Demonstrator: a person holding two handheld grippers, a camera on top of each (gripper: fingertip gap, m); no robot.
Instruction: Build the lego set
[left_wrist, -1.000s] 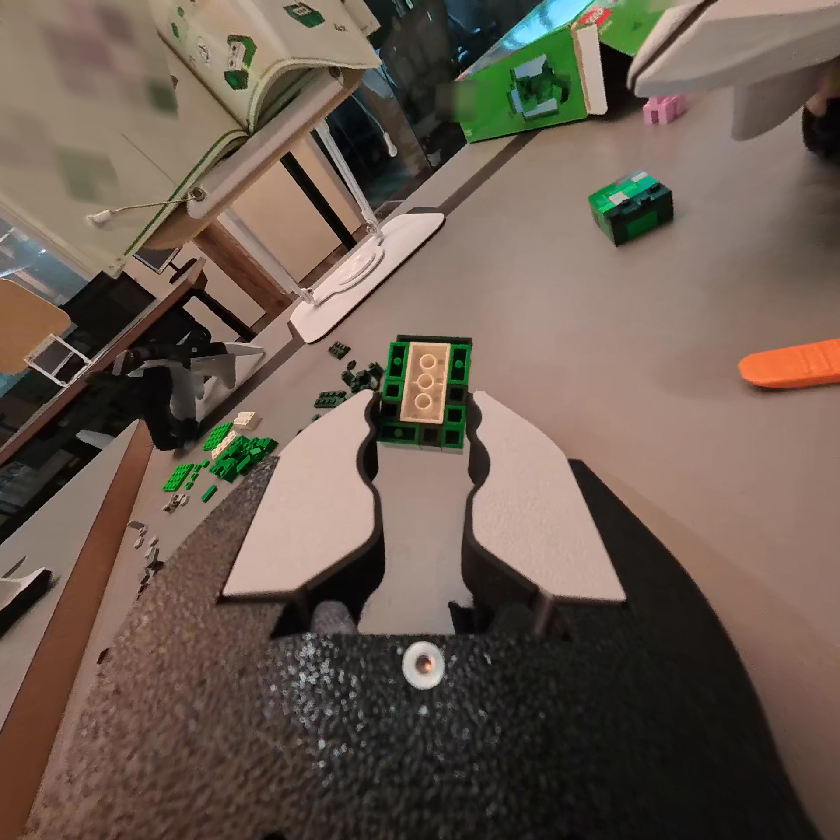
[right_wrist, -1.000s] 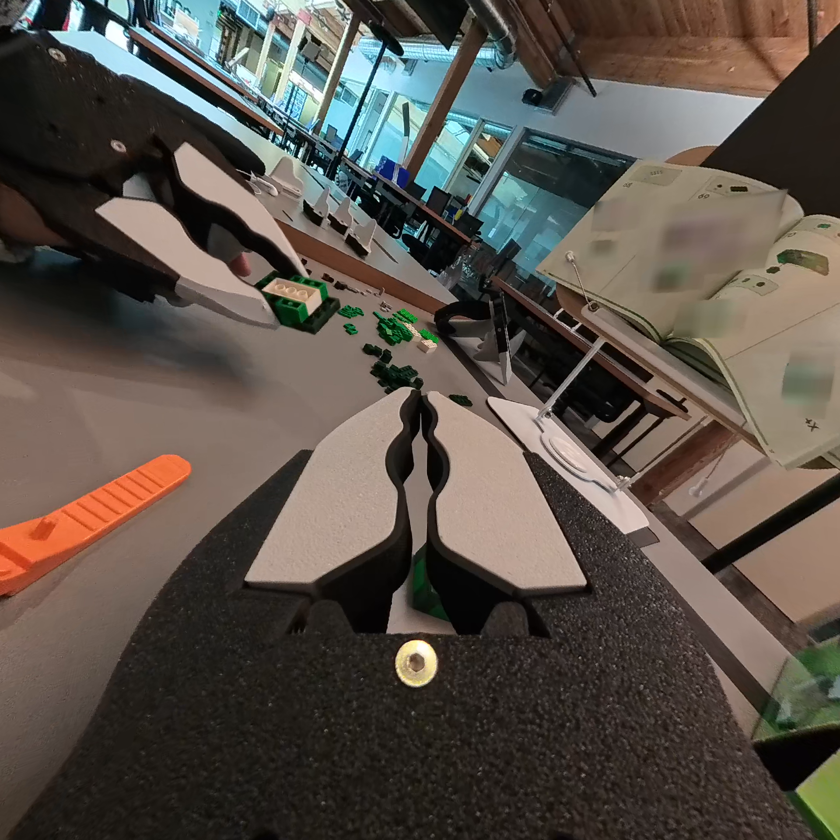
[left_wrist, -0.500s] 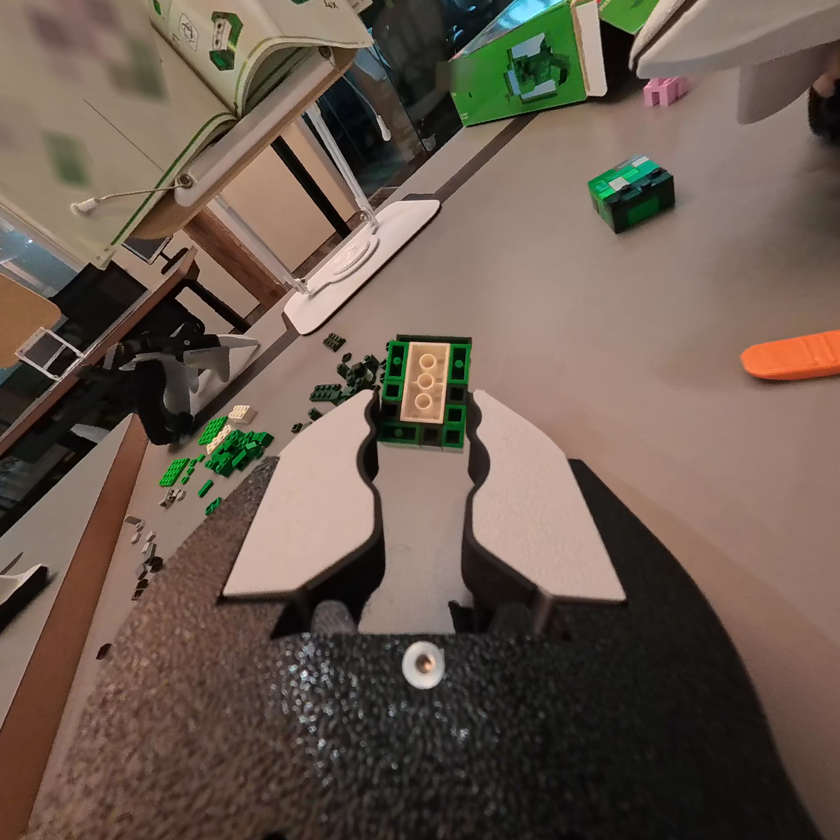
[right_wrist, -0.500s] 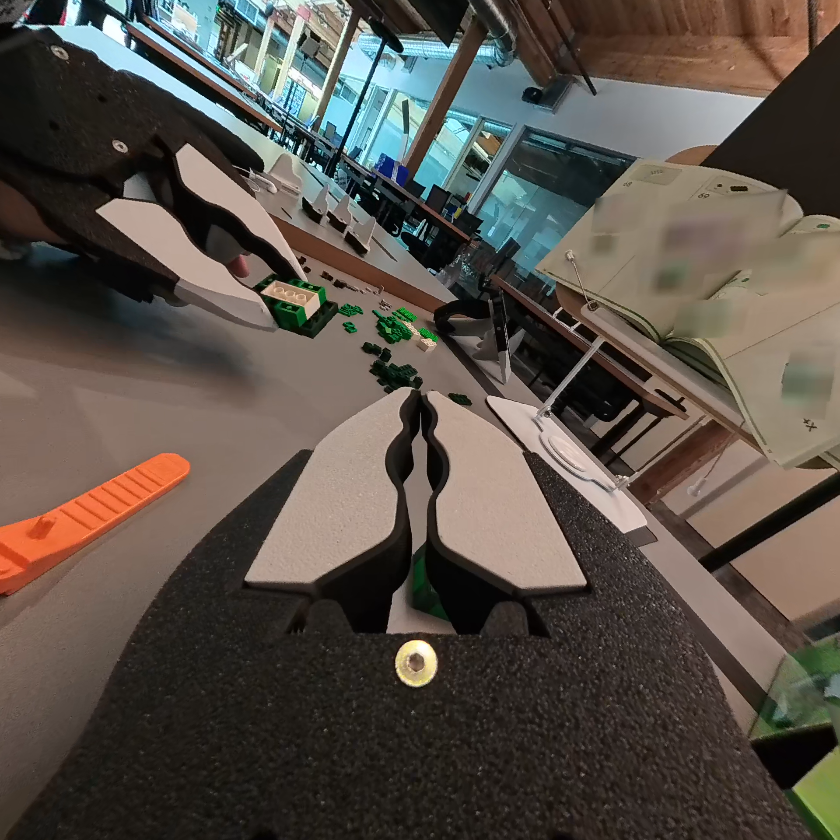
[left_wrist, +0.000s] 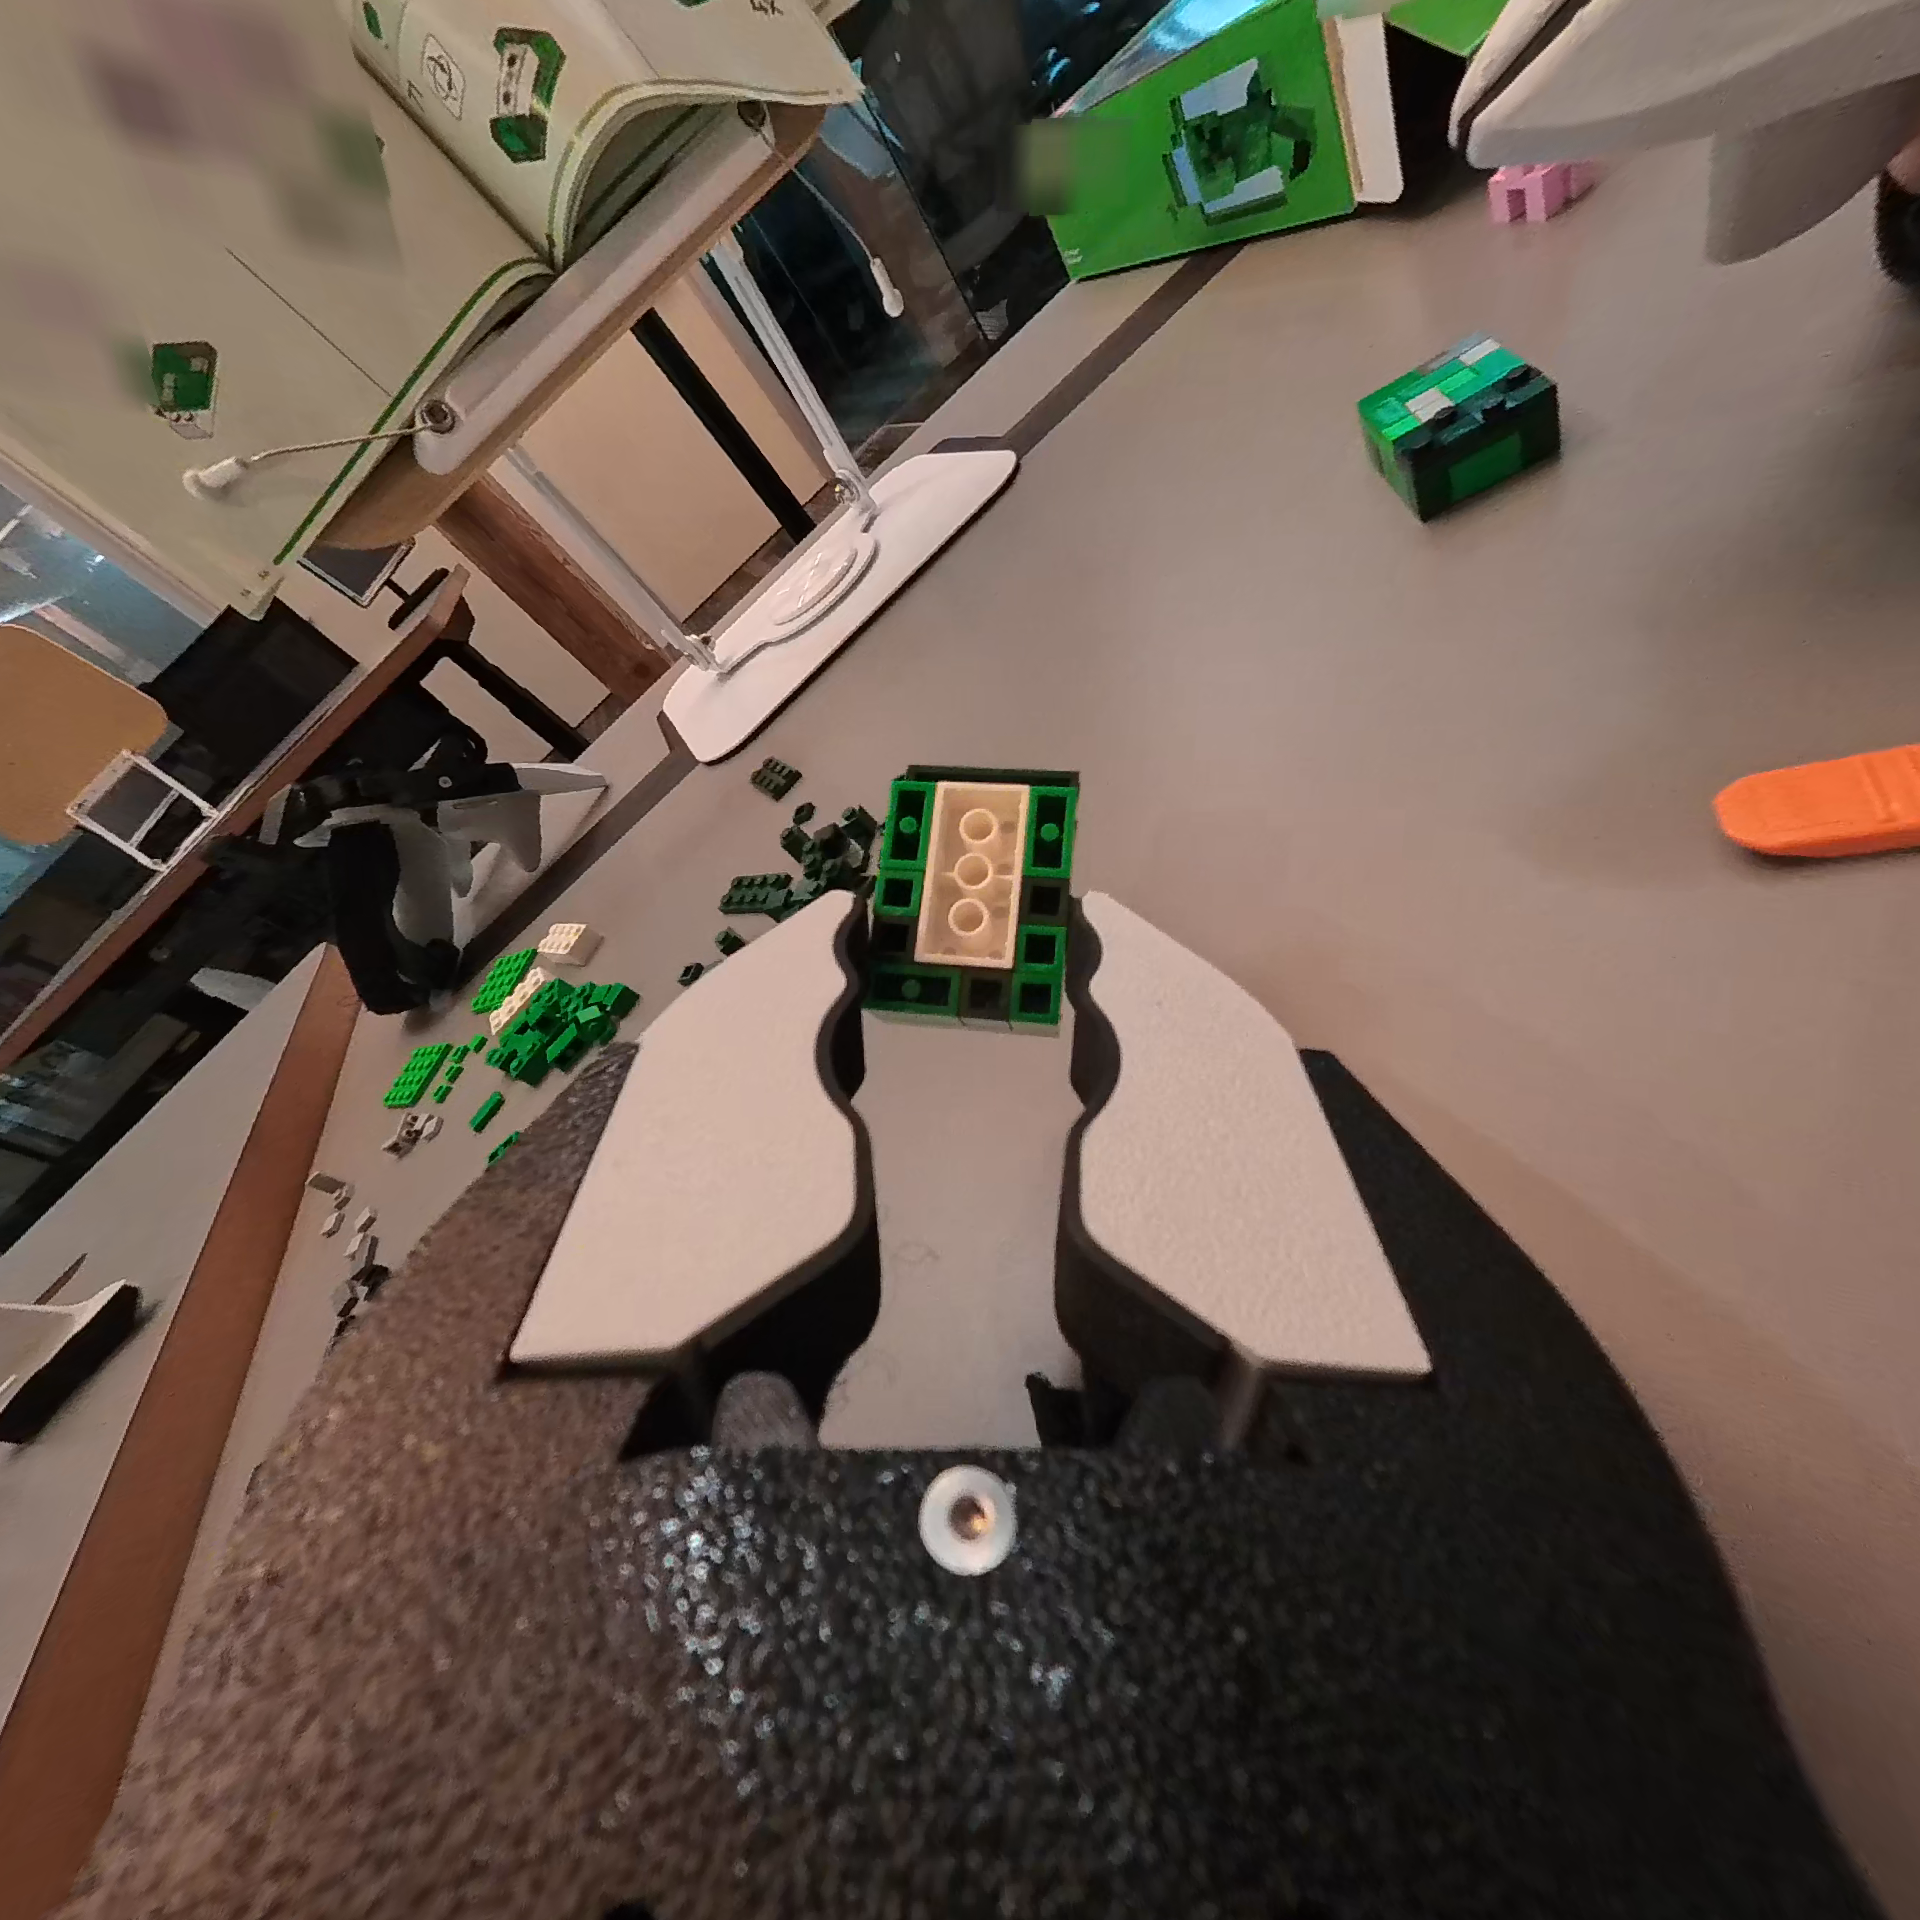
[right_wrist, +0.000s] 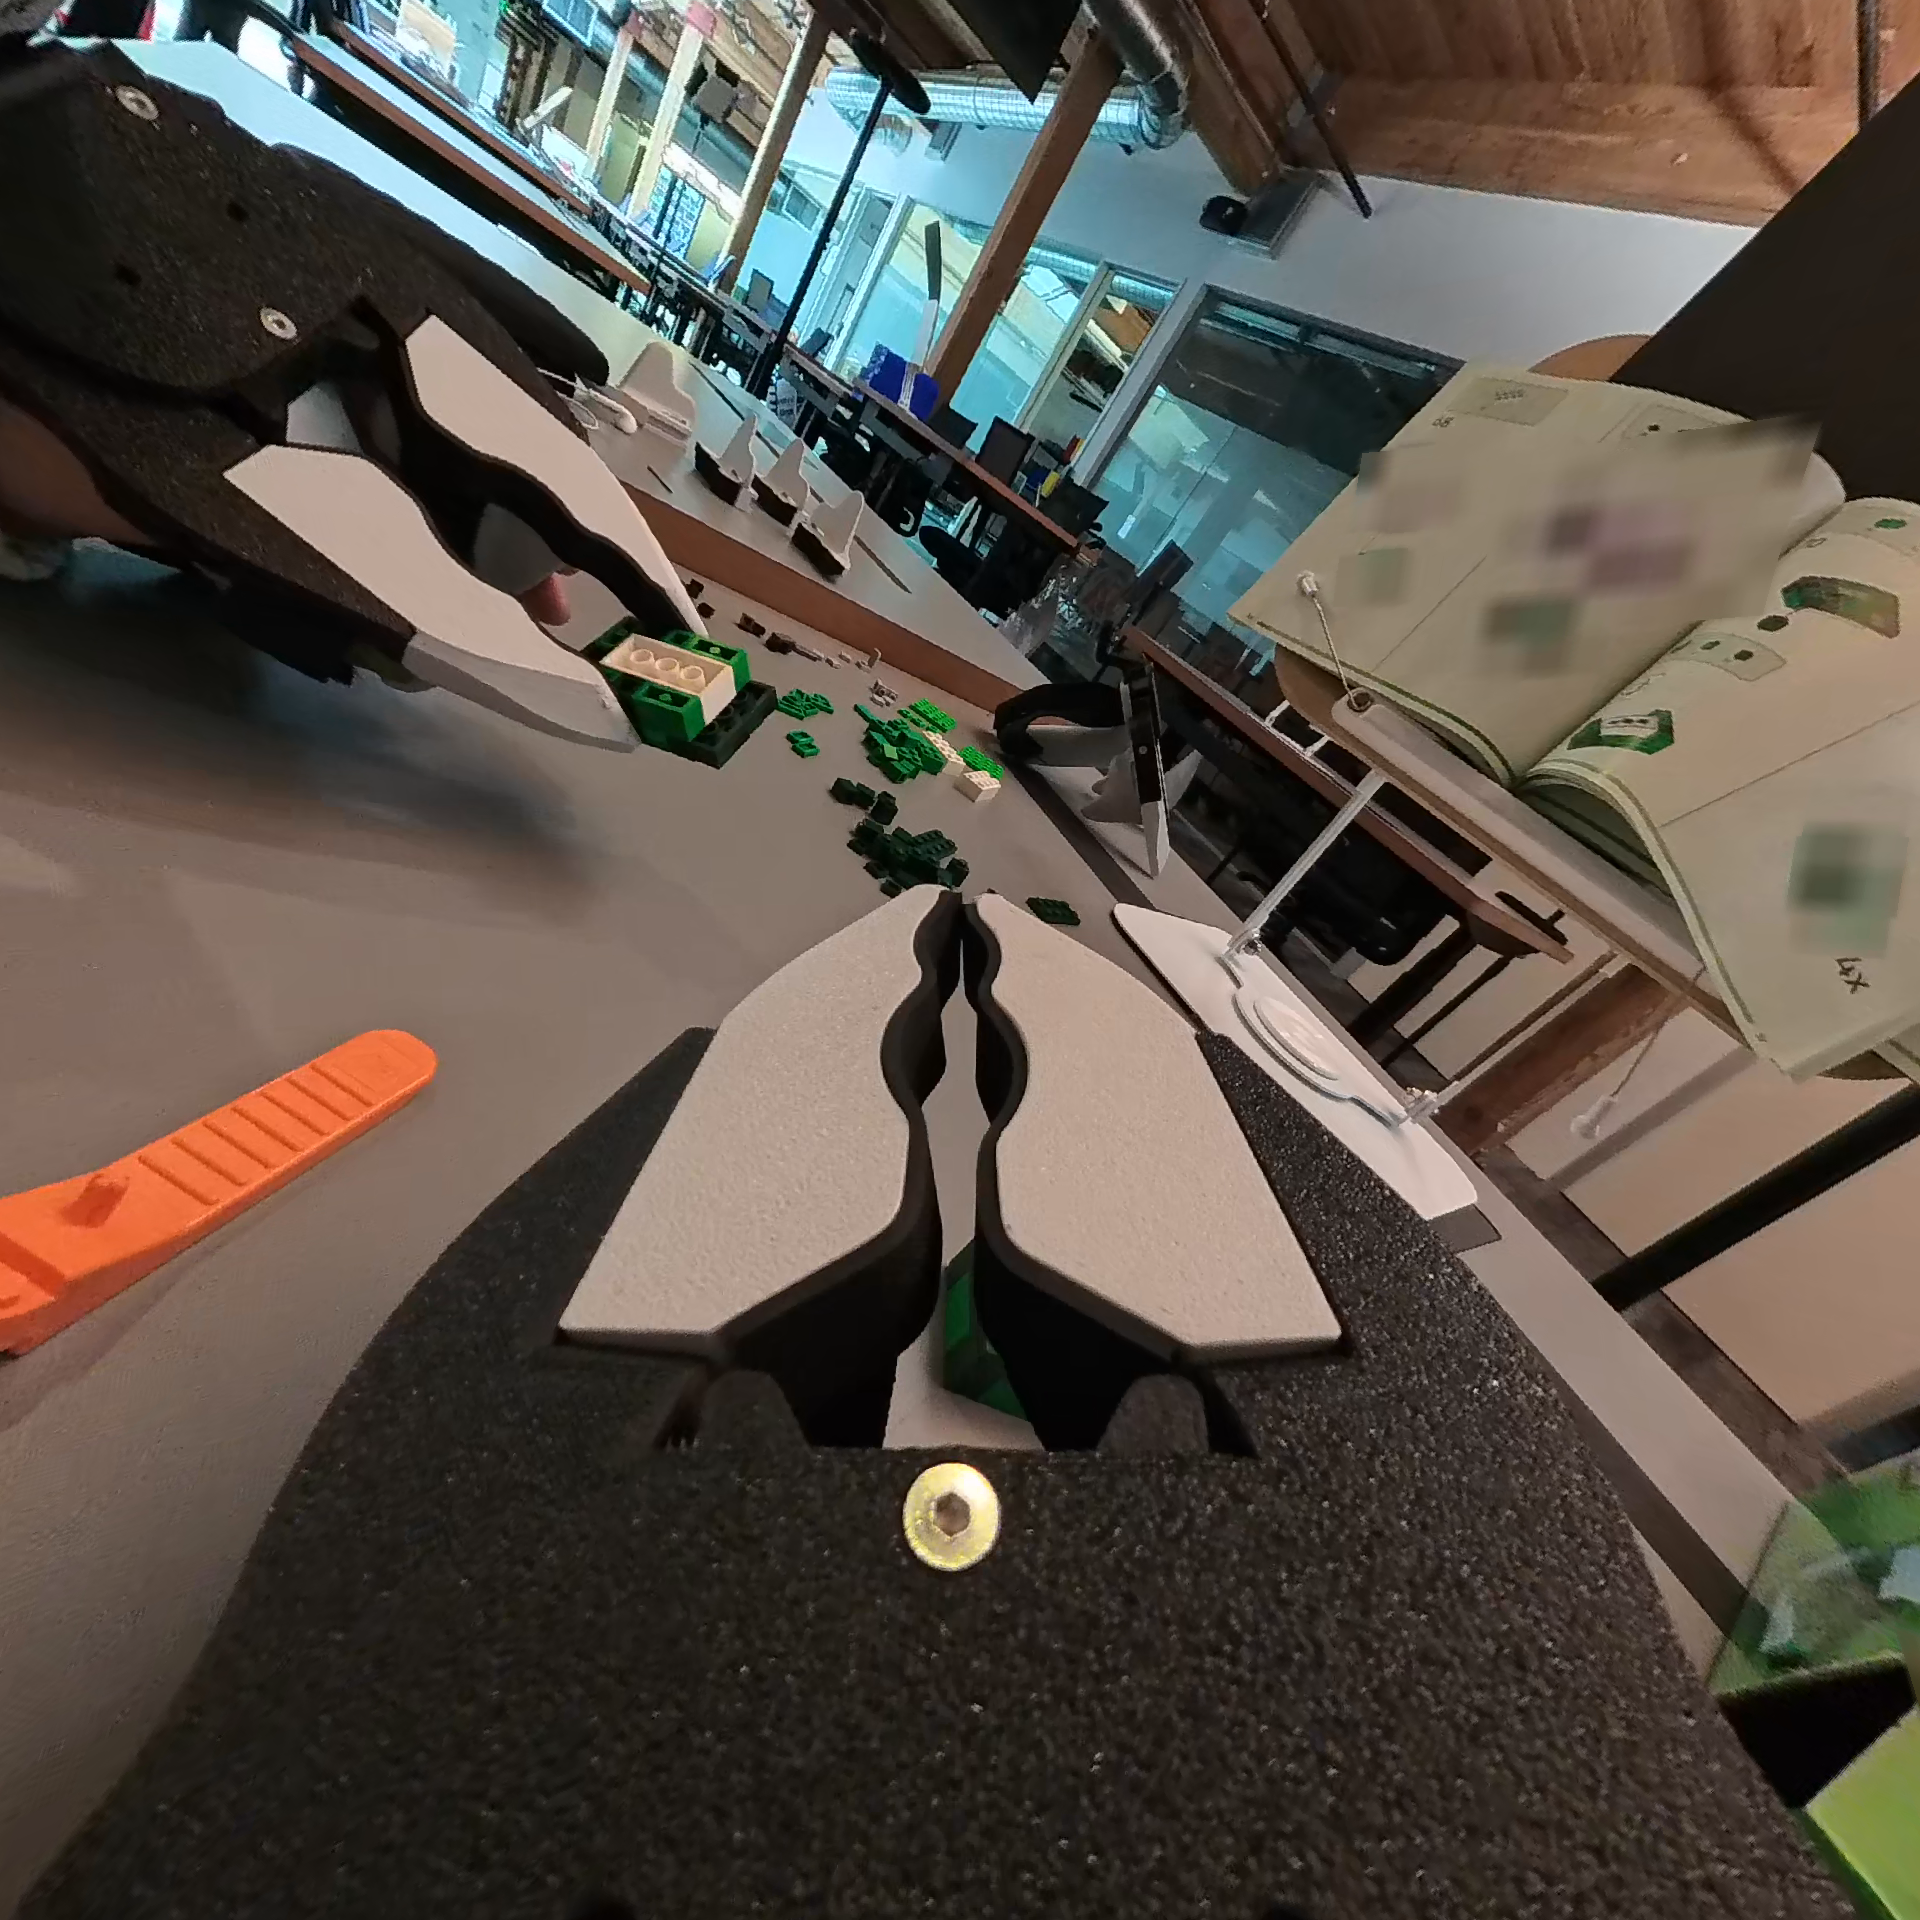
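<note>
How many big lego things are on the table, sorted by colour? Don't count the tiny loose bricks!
Green builds: 2
Green box: 1
Orange tool: 1
Pink piece: 1
Total: 5

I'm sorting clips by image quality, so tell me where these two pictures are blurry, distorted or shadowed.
Left wrist view: wide-angle bending at the edges, the right gripper soft at top right, the green and white build sharp. Right wrist view: a dark soft shadow on the table under the left gripper, corners smeared.
</note>
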